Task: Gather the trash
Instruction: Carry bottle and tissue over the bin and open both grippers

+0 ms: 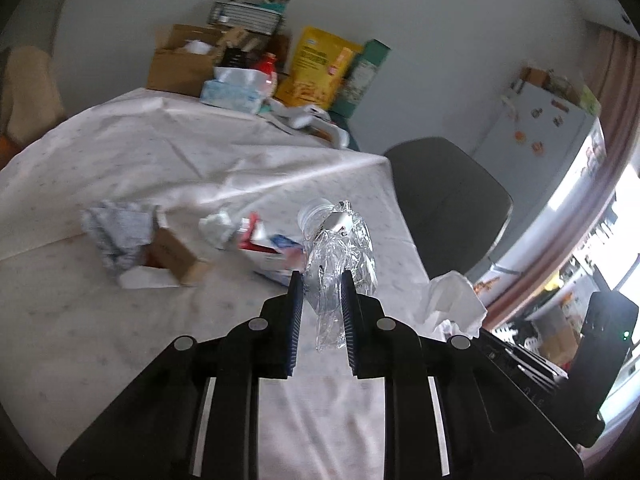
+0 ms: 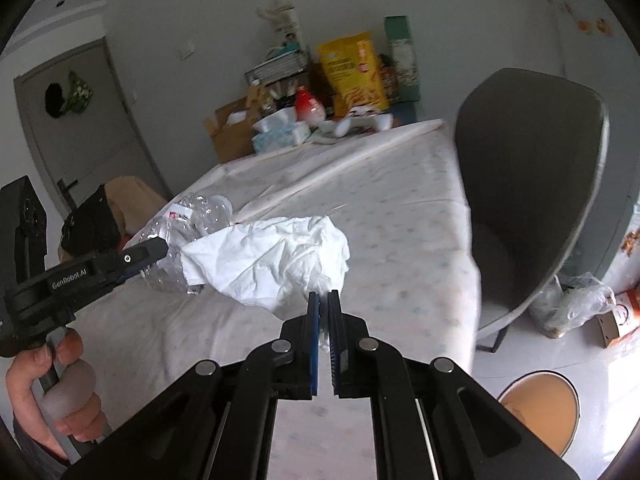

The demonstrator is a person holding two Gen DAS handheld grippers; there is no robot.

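My left gripper (image 1: pixel 320 280) is shut on a crushed clear plastic bottle (image 1: pixel 340 248) and holds it above the white tablecloth (image 1: pixel 120 160). The bottle also shows in the right wrist view (image 2: pixel 188 220), with the left gripper (image 2: pixel 154 250) at its side. My right gripper (image 2: pixel 324 296) is shut on a crumpled white tissue (image 2: pixel 276 260), lifted over the table; the tissue shows at the right in the left wrist view (image 1: pixel 452 300). More trash lies on the table: crumpled paper (image 1: pixel 116 232), a small open cardboard box (image 1: pixel 172 256), a red and white carton (image 1: pixel 268 248).
Boxes, a tissue pack (image 1: pixel 232 88), a yellow bag (image 1: pixel 320 68) and a green carton stand at the table's far end. A grey chair (image 2: pixel 532 184) stands at the right edge. A round bin (image 2: pixel 540 412) and a plastic bag (image 2: pixel 576 304) are on the floor.
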